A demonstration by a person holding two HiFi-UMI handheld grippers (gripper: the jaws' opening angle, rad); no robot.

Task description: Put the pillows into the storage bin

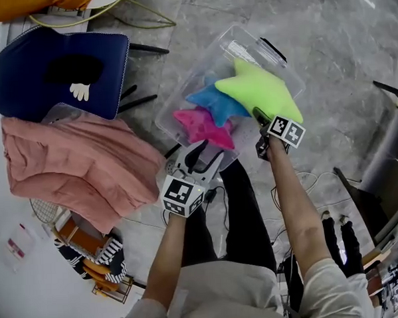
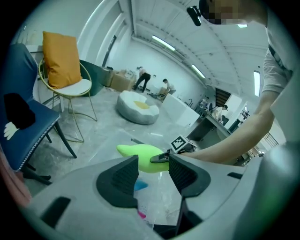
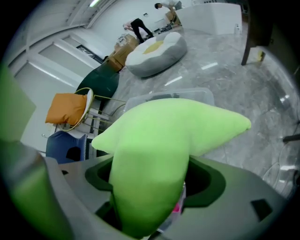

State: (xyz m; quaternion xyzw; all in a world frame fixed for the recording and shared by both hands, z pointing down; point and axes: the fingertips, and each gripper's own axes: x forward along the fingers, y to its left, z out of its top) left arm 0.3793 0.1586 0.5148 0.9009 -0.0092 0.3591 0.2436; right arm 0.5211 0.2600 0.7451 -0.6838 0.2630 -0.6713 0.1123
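Observation:
A clear plastic storage bin (image 1: 247, 37) stands on the grey floor in front of me. A pink star pillow (image 1: 204, 126) and a blue star pillow (image 1: 216, 102) lie inside it. My right gripper (image 1: 258, 116) is shut on one arm of a lime-green star pillow (image 1: 258, 89) and holds it over the bin's right side. In the right gripper view that green pillow (image 3: 164, 140) fills the space between the jaws (image 3: 150, 187). My left gripper (image 1: 205, 156) hovers at the bin's near edge, open, with nothing between its jaws (image 2: 153, 171). Beyond them the green pillow (image 2: 140, 151) shows.
A navy chair (image 1: 55, 73) with a pink cloth (image 1: 73, 161) draped below it stands at the left. An orange cushion (image 1: 31, 5) lies on a wire chair behind it. Cables (image 1: 306, 179) trail on the floor near my legs. Dark furniture (image 1: 391, 151) stands at the right.

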